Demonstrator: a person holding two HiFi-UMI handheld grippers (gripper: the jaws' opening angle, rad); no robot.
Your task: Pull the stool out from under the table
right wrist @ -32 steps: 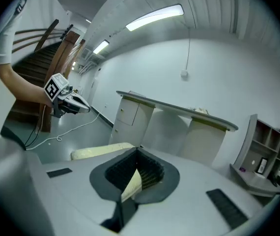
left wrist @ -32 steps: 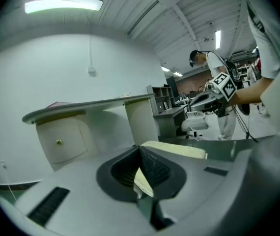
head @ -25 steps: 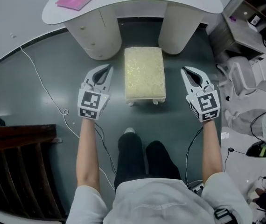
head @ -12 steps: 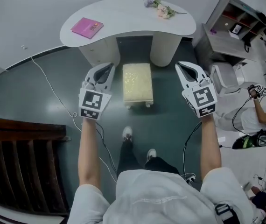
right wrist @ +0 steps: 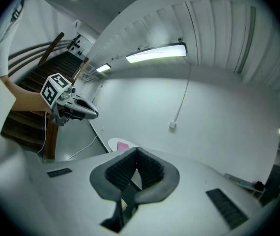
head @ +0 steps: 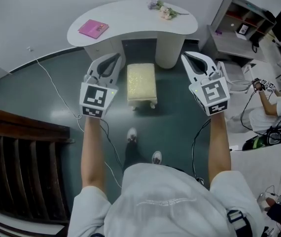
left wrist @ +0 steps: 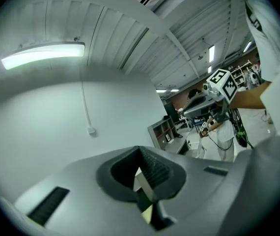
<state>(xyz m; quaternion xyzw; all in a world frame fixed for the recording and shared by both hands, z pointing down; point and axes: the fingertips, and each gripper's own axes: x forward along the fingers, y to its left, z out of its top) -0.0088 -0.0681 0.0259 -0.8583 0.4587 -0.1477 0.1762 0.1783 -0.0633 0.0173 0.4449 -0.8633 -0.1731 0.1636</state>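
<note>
Both closed tight, empty: left claw (head: 114,59), right claw (head: 186,58) flanking stool (head: 141,82); far legs unseen.

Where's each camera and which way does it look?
Head view: on the person's head, looking down at stool, table, arms, left tongs, right tongs.
Left gripper view: on left tongs, shown shut, facing wall, ceiling.
Right gripper view: on right tongs, shown shut, facing wall.
Shared: pink book, in head and right gripper views.

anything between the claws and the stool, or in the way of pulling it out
Nothing visible stands between the left claw or the right claw and the stool. Toward the person, only their shoes stand in its path.
</note>
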